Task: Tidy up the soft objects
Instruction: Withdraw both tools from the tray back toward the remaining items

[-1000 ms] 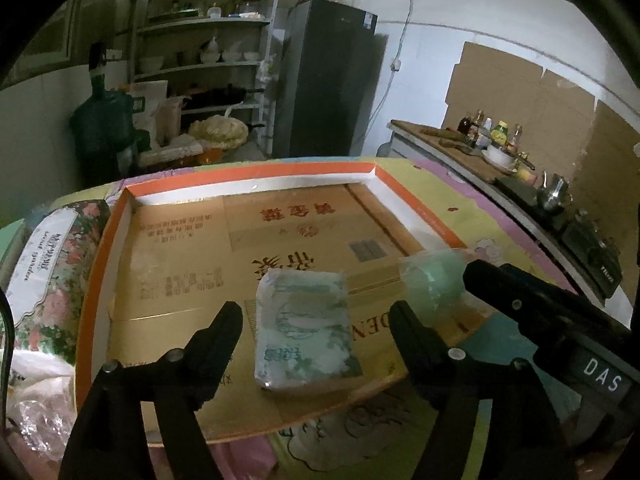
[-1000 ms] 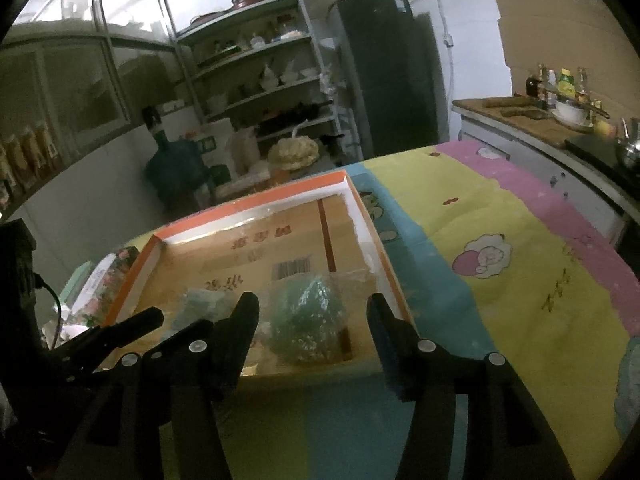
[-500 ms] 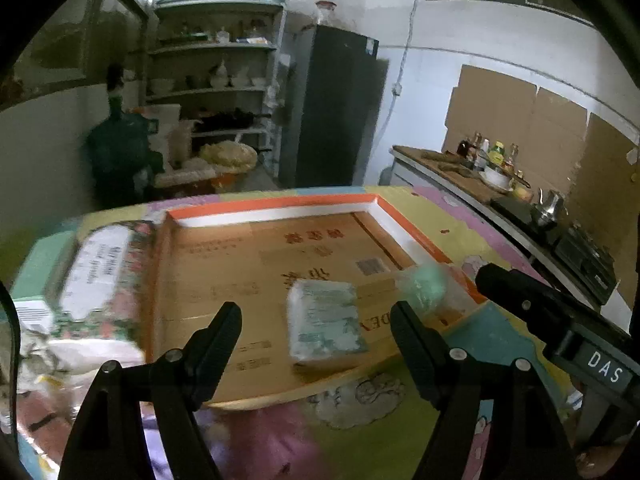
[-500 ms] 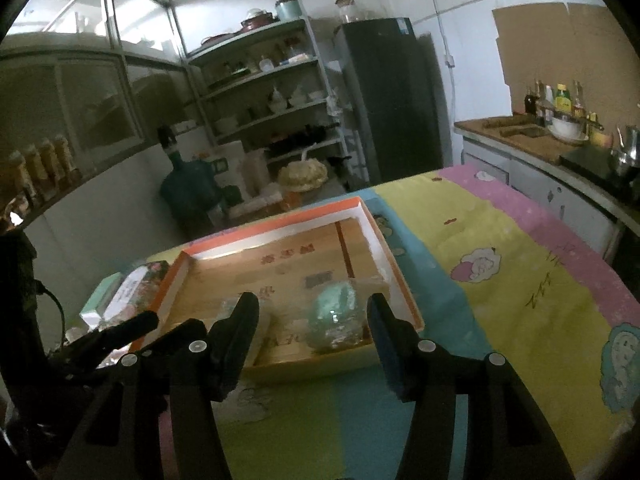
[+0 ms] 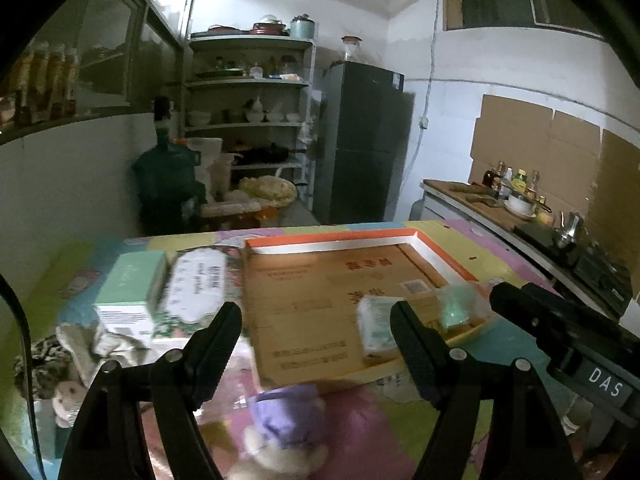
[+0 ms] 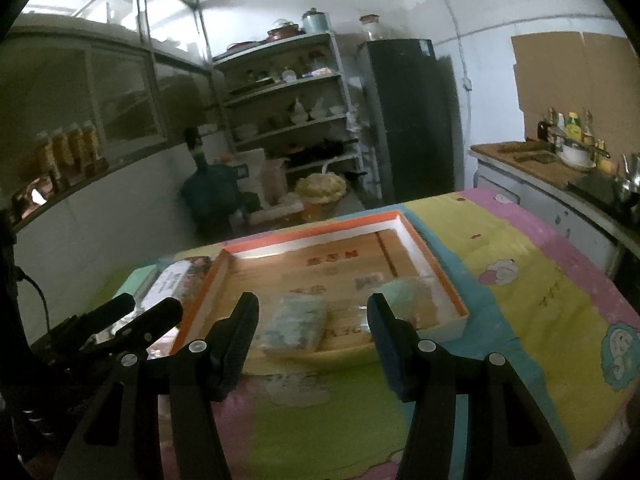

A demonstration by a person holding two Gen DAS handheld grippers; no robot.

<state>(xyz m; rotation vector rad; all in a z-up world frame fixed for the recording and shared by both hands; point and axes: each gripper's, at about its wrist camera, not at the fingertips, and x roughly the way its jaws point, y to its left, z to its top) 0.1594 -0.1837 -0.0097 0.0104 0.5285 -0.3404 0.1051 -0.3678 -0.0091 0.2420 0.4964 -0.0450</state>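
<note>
An orange-rimmed cardboard tray point(image 5: 332, 240) point(image 6: 436, 264) lies on the colourful table cover. In it lie a pale green tissue pack point(image 5: 374, 328) point(image 6: 294, 326) and a green bagged soft item point(image 5: 454, 308) point(image 6: 404, 292). A soft toy with a purple hat point(image 5: 288, 420) lies on the cover just in front of my left gripper point(image 5: 316, 336), which is open and empty. My right gripper point(image 6: 312, 324) is open and empty, held back from the tray's near edge. Each gripper also shows at the side of the other's view.
Left of the tray lie a floral tissue pack point(image 5: 196, 288) point(image 6: 176, 276), a mint-green box point(image 5: 132, 284), crumpled cloths point(image 5: 100, 344) and another plush toy point(image 5: 68, 396). A kitchen counter point(image 5: 480, 200) with bottles stands at the right. Shelves and a dark fridge point(image 5: 364, 140) stand behind.
Both grippers have pulled back and up from the tray. The left view has swung left, bringing the boxes, cloths and purple-hatted toy into sight. The two packs stay in the tray.
</note>
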